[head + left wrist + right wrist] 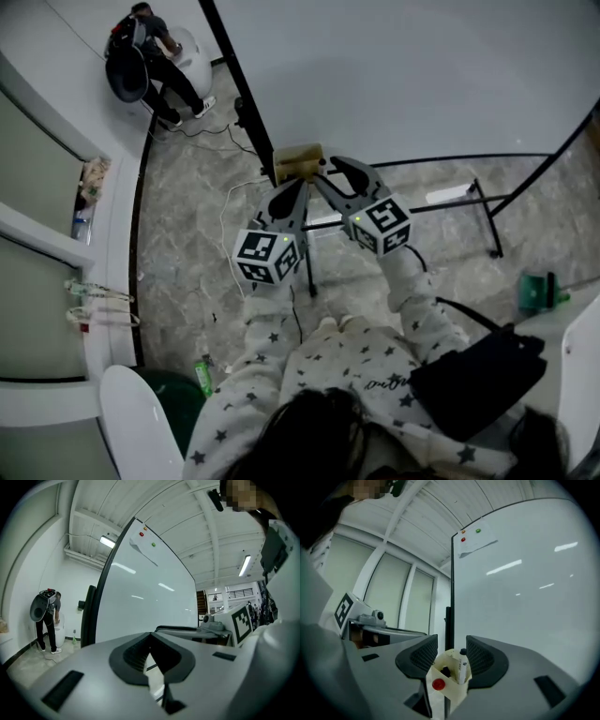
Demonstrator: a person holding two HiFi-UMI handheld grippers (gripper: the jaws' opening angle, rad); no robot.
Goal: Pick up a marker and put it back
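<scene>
Whiteboard point(525, 597): white marker point(462, 666), dark cap, seemingly upright in holder point(452, 691).

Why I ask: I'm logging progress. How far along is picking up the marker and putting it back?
Done: nothing visible; the white marker with a black cap stands in the cream holder at the black-framed whiteboard edge. In hand: the right gripper has open jaws framing that holder, not closed on the marker; the left gripper is shut and empty. Left: grasp, lift out, put back.
</scene>
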